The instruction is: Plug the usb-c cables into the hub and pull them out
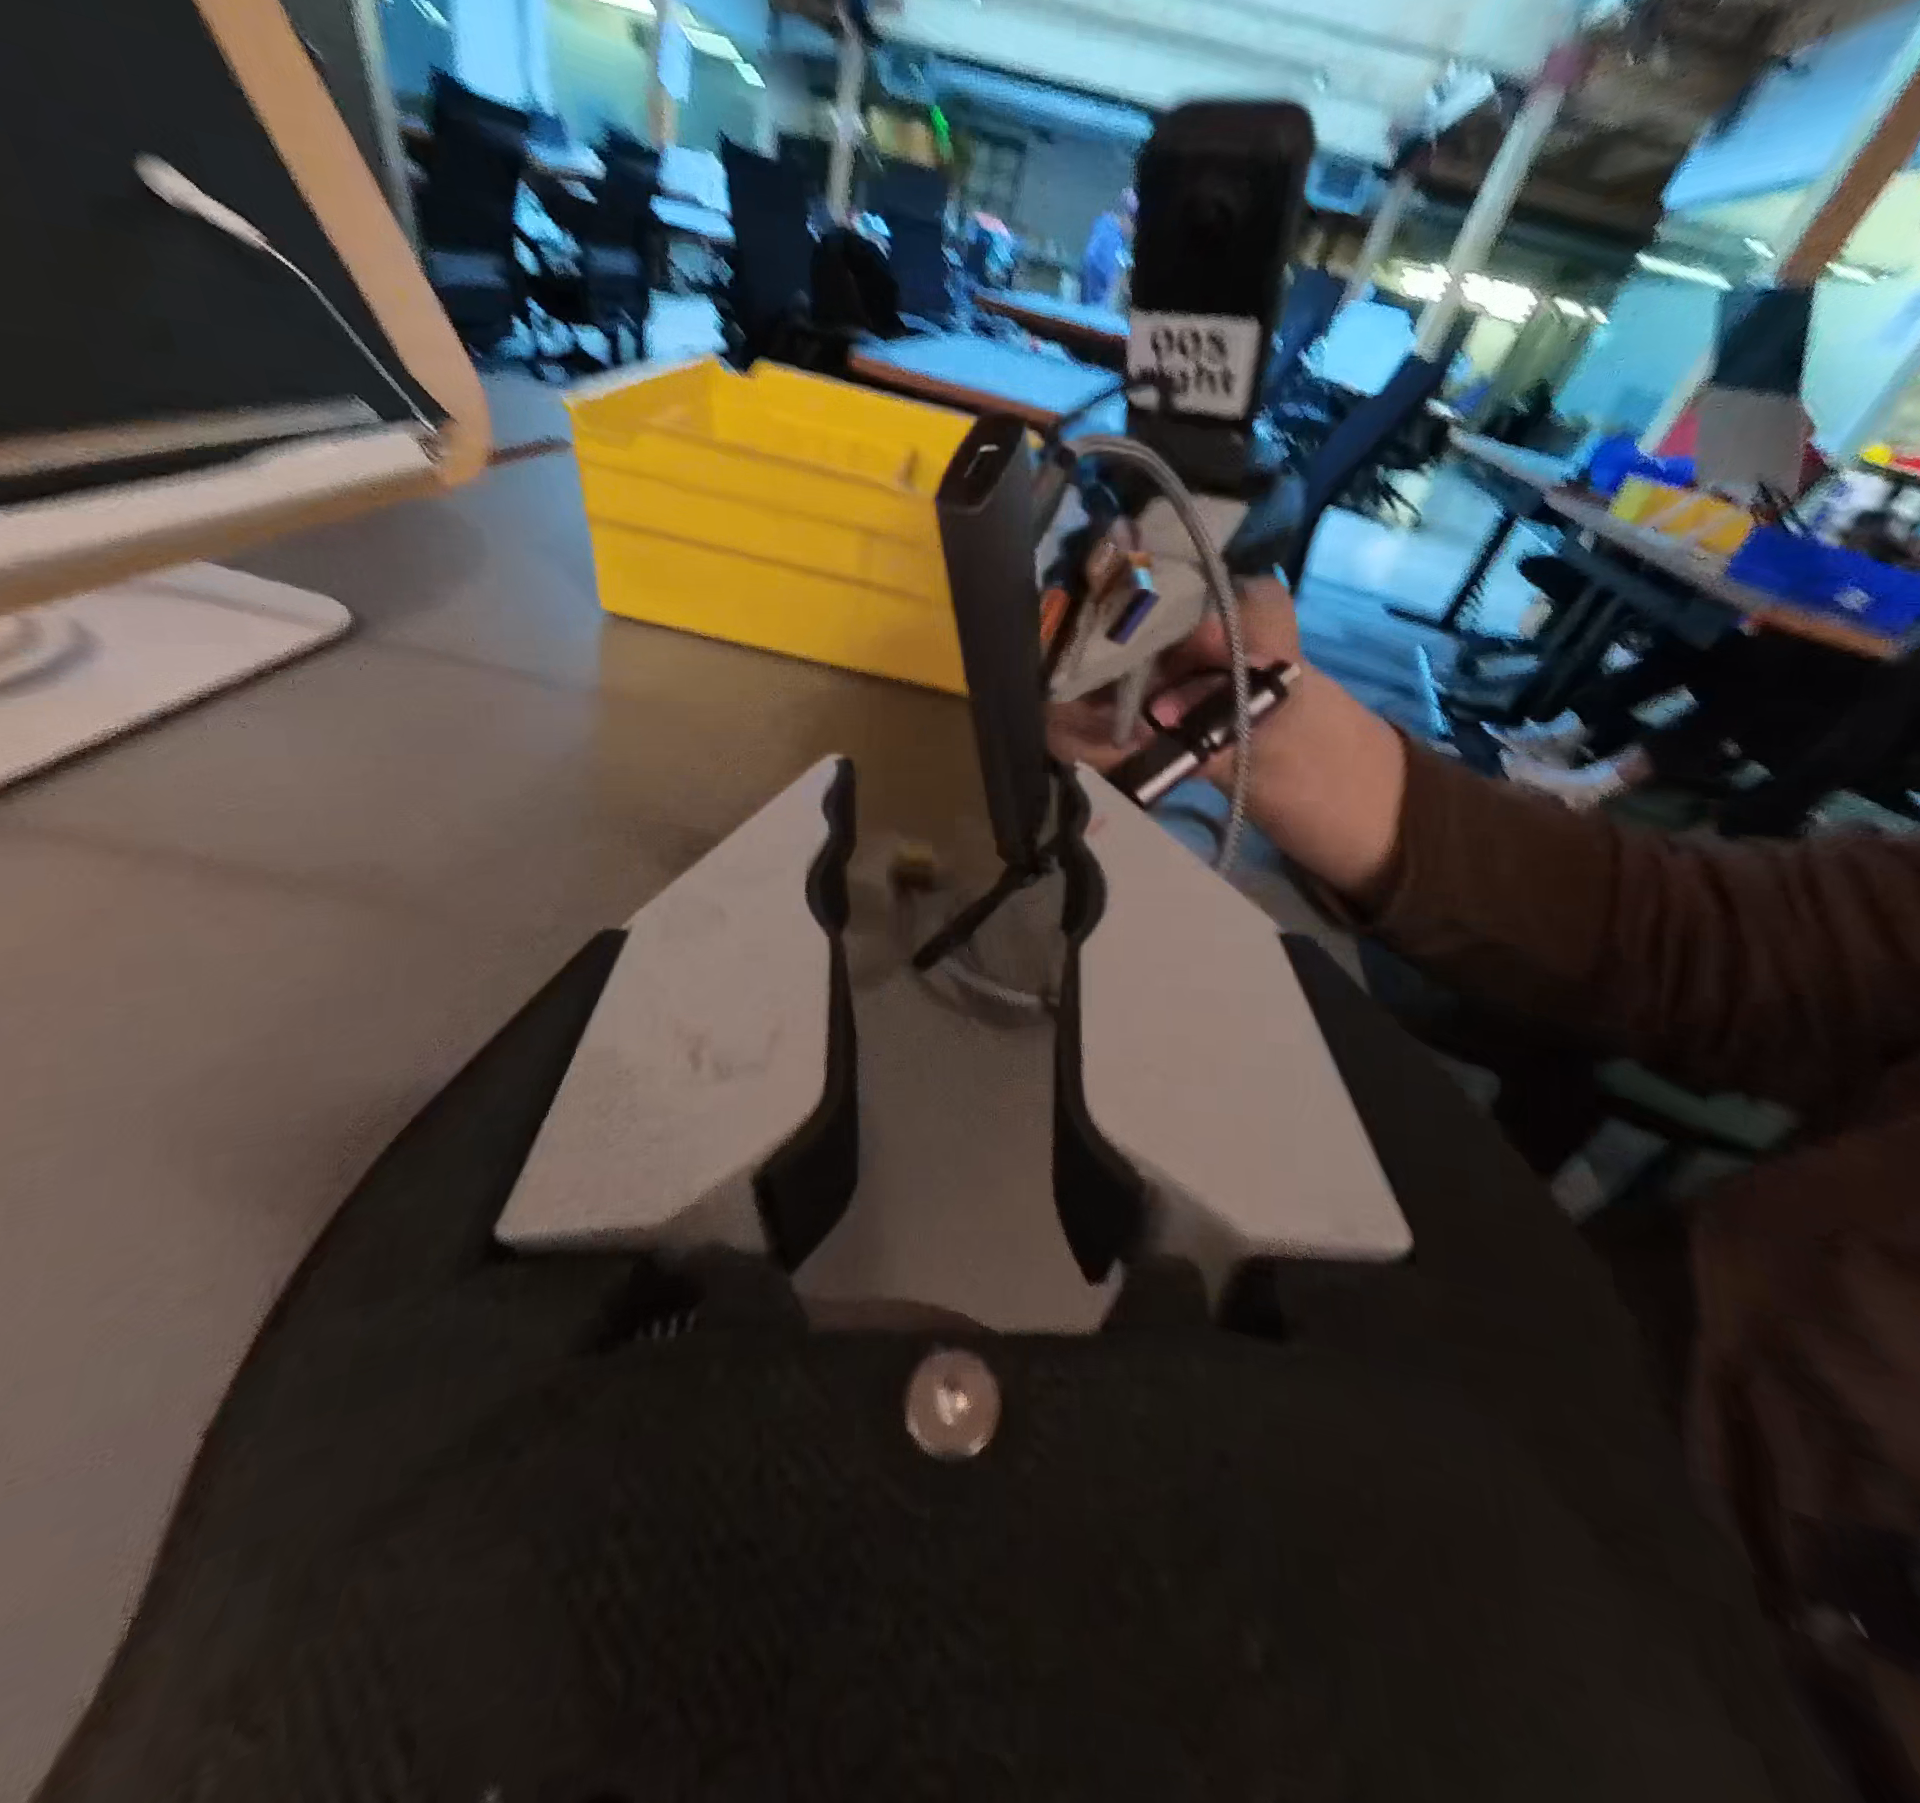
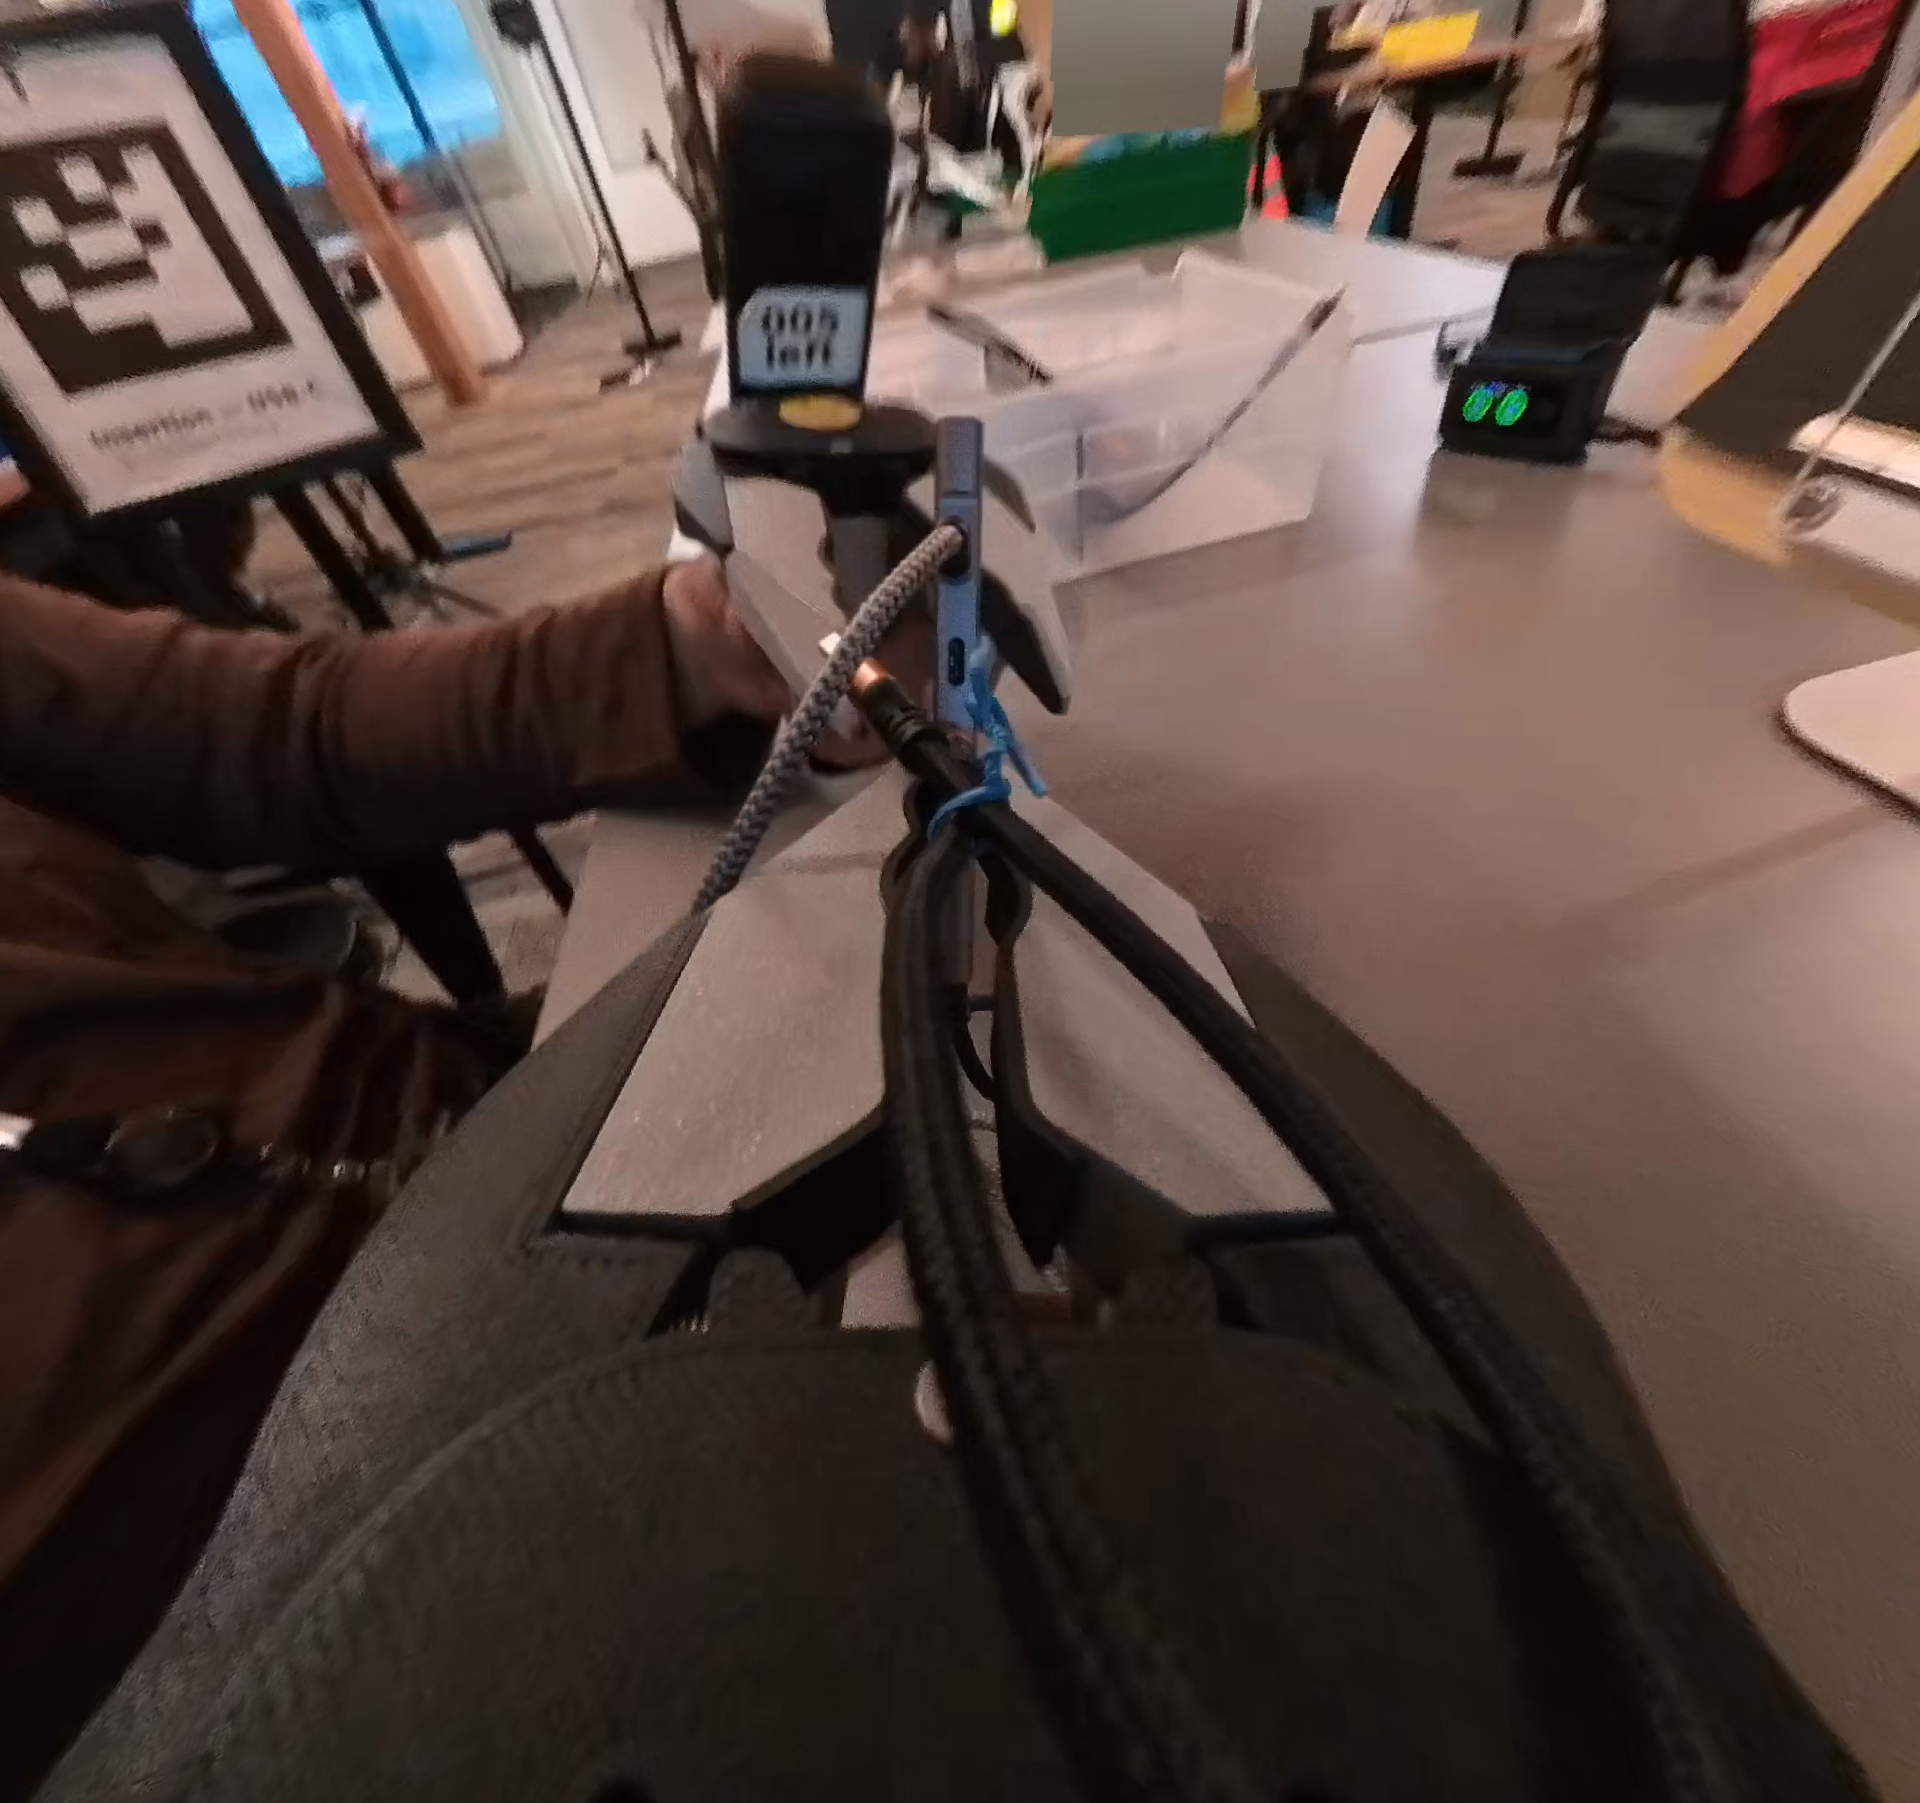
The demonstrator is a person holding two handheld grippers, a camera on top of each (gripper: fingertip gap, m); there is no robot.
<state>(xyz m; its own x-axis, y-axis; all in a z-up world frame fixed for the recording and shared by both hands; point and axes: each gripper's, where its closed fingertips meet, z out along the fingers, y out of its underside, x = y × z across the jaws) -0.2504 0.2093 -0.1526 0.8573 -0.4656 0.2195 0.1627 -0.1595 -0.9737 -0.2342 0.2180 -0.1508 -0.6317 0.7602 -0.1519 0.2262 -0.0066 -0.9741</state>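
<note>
Where the left wrist view begins, at far left: one monitor, dark screen, pale frame, white foot resting on the grey table.
- Yellow bin, on the table past the monitor.
- Left gripper, centre foreground, fingers spread with table showing through the gap; it pinches nothing.
- Hub, dark grey stick, raised off the table and nearly upright. Its lower end sits just beside the gripper's right-hand fingertip.
- Grey braided cable, arching down right of the hub.
- Hand with brown sleeve, far right, holding the other tool behind the hub.

Right wrist view, same order:
- Framed black-and-white marker sign on an easel, far left.
- Grey braided cable, its end seated in the hub's upper port.
- Hub, centre, upright, blue tie at its lower end.
- Right gripper, just below the hub, fingers pressed together on a black cable that trails back over the tool.
- Clear plastic box, on the table beyond.
- Small black unit with green lights, farther right.
</note>
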